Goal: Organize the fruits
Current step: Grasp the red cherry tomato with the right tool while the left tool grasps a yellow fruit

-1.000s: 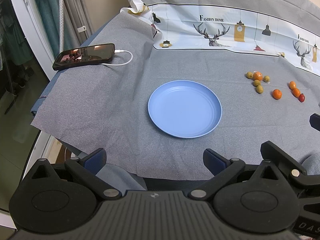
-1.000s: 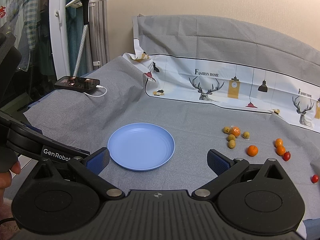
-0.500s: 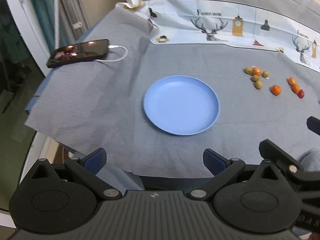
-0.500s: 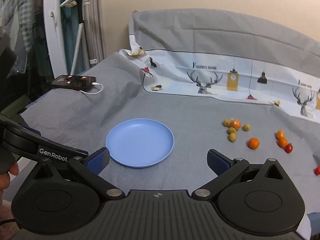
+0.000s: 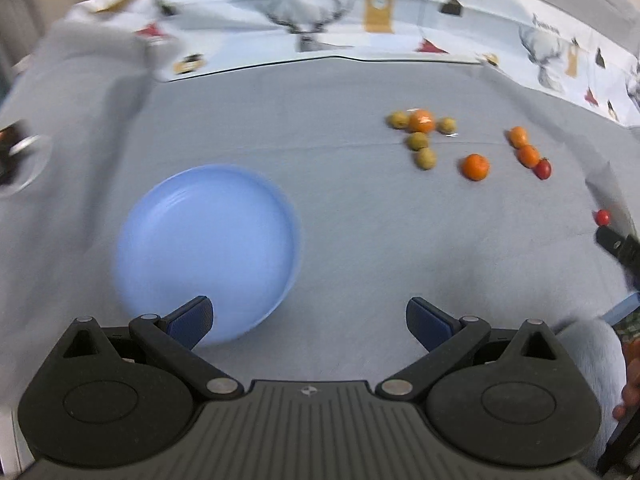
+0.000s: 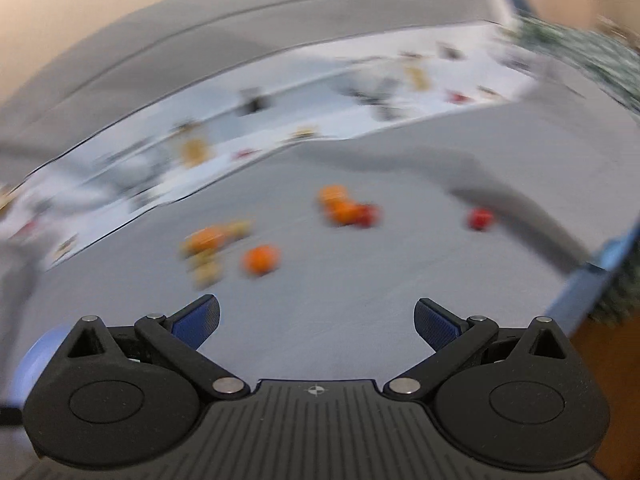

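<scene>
A blue plate (image 5: 208, 248) lies on the grey cloth, just ahead-left of my open, empty left gripper (image 5: 308, 320). Small fruits lie far right of it: green-yellow ones (image 5: 418, 141) round an orange one (image 5: 421, 120), a lone orange one (image 5: 475, 167), two orange ones (image 5: 524, 148) with a red one (image 5: 543, 169), and a red one (image 5: 602, 217) apart. My right gripper (image 6: 316, 320) is open and empty, above the cloth short of the blurred fruits: lone orange (image 6: 261, 259), orange-red group (image 6: 348, 210), red one (image 6: 479, 218). The plate's rim (image 6: 30, 364) shows at far left.
A printed white cloth strip (image 5: 360, 20) runs along the back. A phone with its cable (image 5: 16, 152) lies at the far left edge. The table's right edge (image 6: 592, 276) drops off close to the lone red fruit. The other gripper's tip (image 5: 618, 246) shows at right.
Both grippers have moved forward and to the right over the cloth, toward the fruits. The right view has swung right, so the plate is now at its left edge. Both stay open.
</scene>
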Tool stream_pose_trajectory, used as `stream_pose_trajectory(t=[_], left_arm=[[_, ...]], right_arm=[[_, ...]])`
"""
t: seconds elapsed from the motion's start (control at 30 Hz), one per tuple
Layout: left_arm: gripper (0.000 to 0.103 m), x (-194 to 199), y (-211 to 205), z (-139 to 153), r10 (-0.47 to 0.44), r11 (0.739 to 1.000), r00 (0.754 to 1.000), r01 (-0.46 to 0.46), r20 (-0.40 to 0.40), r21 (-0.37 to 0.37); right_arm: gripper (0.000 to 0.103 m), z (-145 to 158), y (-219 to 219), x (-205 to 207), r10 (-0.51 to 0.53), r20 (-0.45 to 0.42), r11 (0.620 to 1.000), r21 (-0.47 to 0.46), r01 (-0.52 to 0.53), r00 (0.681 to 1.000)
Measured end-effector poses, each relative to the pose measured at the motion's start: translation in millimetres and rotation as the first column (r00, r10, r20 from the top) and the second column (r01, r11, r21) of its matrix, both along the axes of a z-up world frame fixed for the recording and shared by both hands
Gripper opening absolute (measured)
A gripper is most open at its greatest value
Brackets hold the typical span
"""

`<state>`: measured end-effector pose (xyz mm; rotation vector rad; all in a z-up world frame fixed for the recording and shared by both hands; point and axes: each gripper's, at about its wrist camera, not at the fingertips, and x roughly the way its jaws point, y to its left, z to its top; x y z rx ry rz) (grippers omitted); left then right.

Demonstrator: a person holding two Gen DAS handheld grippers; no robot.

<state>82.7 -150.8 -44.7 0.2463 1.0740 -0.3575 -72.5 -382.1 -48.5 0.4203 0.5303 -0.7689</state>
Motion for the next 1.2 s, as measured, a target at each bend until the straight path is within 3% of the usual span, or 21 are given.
stream_pose_trajectory(t=[0.17, 0.43, 0.57, 0.63, 0.73, 0.83, 0.87, 0.9, 0.93, 0.97, 1.0, 1.03, 1.2], left_arm=[[0.103, 48.7, -75.0, -40.2, -0.064, 0.998, 0.997, 0.065, -0.042, 0.018], [0.103, 126.2, -168.9, -109.2, -0.066, 0.998, 0.987, 0.069, -0.148, 0.014], [0.103, 147.7, -200.4, -133.2, -0.083, 0.995, 0.986, 0.089, -0.147, 0.040], [0.103, 154.1, -210.1, -144.9, -0.089, 0.993, 0.985, 0.099, -0.151, 0.060], [0.103, 149.3, -217.5, -147.0, -0.116, 0.990, 0.989, 0.123, -0.089, 0.068], [0.103, 151.3, -221.0, -146.9, -0.093, 0.991, 0.989, 0.102, -0.112, 0.087], [0.096, 150.5, -218.0, -142.8, -0.085, 0.991, 0.989, 0.096, -0.121, 0.089], [0.077, 148.9, -215.5, -138.9, -0.081, 0.994, 0.990, 0.089, -0.111, 0.064], [0.065, 147.0, -214.5, -133.8, -0.082, 0.995, 0.992, 0.088, -0.098, 0.051], [0.033, 145.1, -214.3, -129.3, -0.101, 0.993, 0.990, 0.106, -0.097, 0.047], [0.024, 144.2, -212.7, -125.4, -0.121, 0.991, 0.986, 0.126, -0.115, 0.037], [0.024, 143.3, -210.9, -123.0, -0.126, 0.992, 0.983, 0.129, -0.131, 0.014], [0.024, 131.3, -198.9, -102.2, -0.171, 0.985, 0.981, 0.168, -0.091, -0.037]], right_arm=[[0.103, -35.1, -90.1, 16.1, -0.212, -0.011, 0.977, 0.010, 0.213, 0.977], [0.103, -100.1, -213.0, 61.1, -0.422, -0.113, 0.905, 0.011, 0.426, 0.899], [0.103, -134.4, -239.2, 77.7, -0.407, -0.196, 0.911, -0.018, 0.412, 0.892], [0.103, -141.1, -231.6, 74.8, -0.424, -0.137, 0.906, -0.077, 0.417, 0.895], [0.103, -141.8, -231.3, 73.0, -0.428, -0.129, 0.903, -0.079, 0.421, 0.894], [0.102, -141.0, -230.3, 76.1, -0.430, -0.139, 0.903, -0.085, 0.421, 0.892], [0.101, -140.6, -230.0, 75.8, -0.427, -0.139, 0.904, -0.086, 0.418, 0.894], [0.098, -139.7, -229.0, 75.1, -0.421, -0.135, 0.907, -0.085, 0.412, 0.897], [0.082, -136.6, -228.3, 74.2, -0.418, -0.129, 0.908, -0.090, 0.409, 0.899], [0.056, -133.2, -227.0, 72.9, -0.417, -0.120, 0.908, -0.103, 0.407, 0.901], [0.044, -130.8, -225.5, 71.9, -0.415, -0.111, 0.908, -0.111, 0.403, 0.903], [0.031, -129.7, -224.6, 69.6, -0.419, -0.106, 0.906, -0.112, 0.408, 0.902], [0.031, -124.1, -225.3, 60.9, -0.424, -0.046, 0.905, -0.070, 0.421, 0.904]])
